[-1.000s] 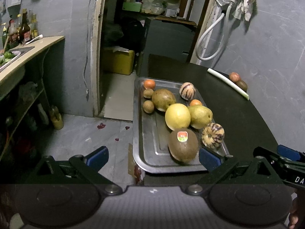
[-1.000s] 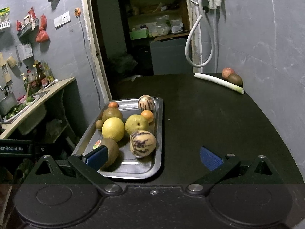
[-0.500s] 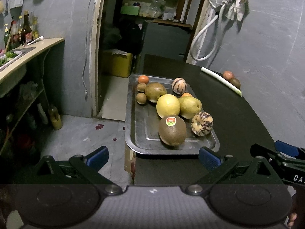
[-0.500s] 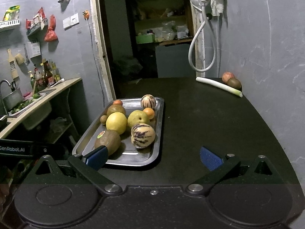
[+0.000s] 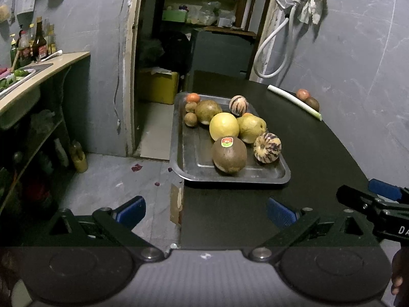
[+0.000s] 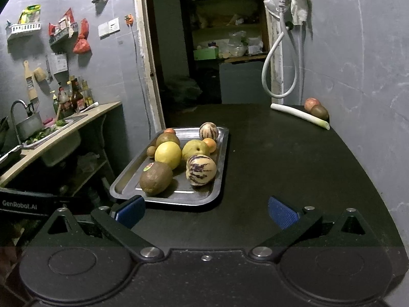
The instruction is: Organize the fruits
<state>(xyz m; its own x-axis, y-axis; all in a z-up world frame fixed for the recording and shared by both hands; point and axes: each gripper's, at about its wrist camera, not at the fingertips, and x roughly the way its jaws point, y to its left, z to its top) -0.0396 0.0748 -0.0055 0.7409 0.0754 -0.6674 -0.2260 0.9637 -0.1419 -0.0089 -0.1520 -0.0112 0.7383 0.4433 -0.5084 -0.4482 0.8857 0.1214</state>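
Two dim fisheye views look forward from just behind the table's near edge, the left perhaps over the floor, both sharing the tray.

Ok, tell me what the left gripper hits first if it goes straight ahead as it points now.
Likely the metal tray: its near rim lies ahead of the open left gripper, then the stickered brown fruit. Height is unclear; it might pass above.

Silver tray, purple-striped cream melon, yellow citrus, black table, blue-padded fingertips.
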